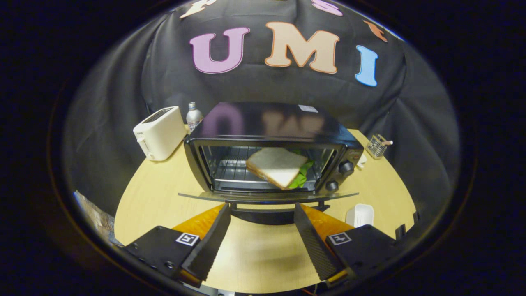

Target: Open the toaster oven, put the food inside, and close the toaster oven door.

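Observation:
A black toaster oven [271, 123] stands on the wooden table beyond my fingers. Its glass door [267, 196] is folded down flat, with the handle toward me. Inside, on the wire rack, lies a sandwich [276, 166] of white bread with green lettuce sticking out on its right side. It sits tilted, toward the right of the cavity. My gripper [263, 211] is open, its fingers spread just in front of the lowered door's handle, and nothing is between them.
A white slot toaster [160, 132] and a plastic bottle [194, 116] stand left of the oven. A small wire basket [377, 146] sits at the right rear. A white container [359, 215] lies on the round table [156, 193] near my right finger.

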A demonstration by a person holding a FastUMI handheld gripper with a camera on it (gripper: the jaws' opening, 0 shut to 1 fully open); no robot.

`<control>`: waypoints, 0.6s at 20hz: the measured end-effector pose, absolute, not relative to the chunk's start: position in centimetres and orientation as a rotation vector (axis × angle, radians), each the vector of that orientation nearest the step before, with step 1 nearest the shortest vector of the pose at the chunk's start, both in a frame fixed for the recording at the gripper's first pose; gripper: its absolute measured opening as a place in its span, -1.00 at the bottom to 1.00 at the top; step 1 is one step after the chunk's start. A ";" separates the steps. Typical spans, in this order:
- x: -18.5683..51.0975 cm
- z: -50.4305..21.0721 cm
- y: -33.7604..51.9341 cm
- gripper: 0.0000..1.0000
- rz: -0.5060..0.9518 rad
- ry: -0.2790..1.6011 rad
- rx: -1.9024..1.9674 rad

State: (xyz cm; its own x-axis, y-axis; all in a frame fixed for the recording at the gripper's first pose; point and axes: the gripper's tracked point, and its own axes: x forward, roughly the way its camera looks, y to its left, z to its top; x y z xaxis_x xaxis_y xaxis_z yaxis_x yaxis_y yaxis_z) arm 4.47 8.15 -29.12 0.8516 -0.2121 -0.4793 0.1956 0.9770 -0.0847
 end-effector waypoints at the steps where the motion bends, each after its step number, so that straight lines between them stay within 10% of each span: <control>1: 5.2 -28.6 8.0 0.97 -0.219 0.488 -0.028; 12: 11.2 -25.3 7.5 0.97 -0.220 0.379 -0.017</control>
